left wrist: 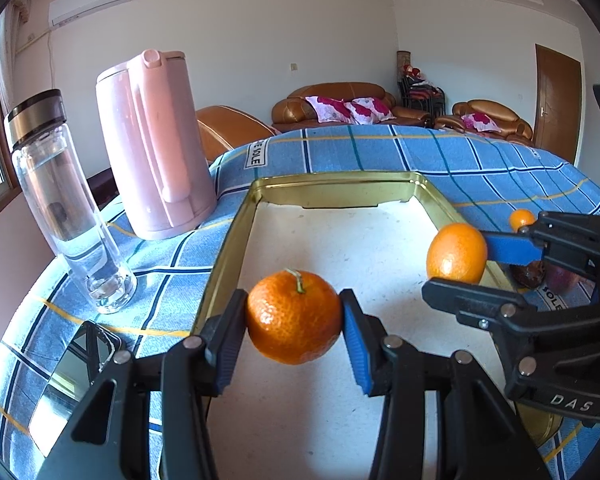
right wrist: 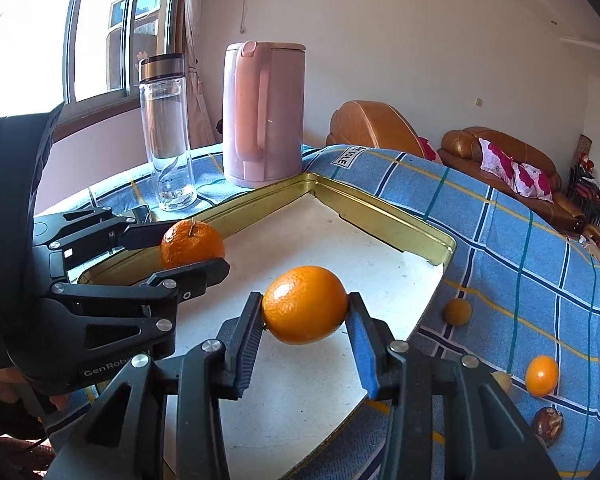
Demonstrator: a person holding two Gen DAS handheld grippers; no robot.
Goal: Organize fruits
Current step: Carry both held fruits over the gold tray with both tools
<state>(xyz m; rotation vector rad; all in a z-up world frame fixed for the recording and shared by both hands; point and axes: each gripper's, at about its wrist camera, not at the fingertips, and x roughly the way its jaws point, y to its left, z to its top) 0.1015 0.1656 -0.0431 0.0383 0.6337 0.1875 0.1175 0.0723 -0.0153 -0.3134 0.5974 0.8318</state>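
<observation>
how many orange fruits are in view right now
4: one in the left hand-held gripper, one in the right hand-held gripper, and two on the tablecloth right of the tin, and. Others may be hidden.

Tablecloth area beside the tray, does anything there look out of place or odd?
Nothing spilled or damaged. Several small fruits, such as an orange one and a dark brownish one, lie loose on the blue plaid cloth outside the gold-rimmed tray, which holds no fruit yet.

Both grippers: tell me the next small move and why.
Probably lower both and open over the tray. The left gripper pinches a stemmed mandarin, the right gripper a smooth orange, both above the tray's bare white floor.
</observation>
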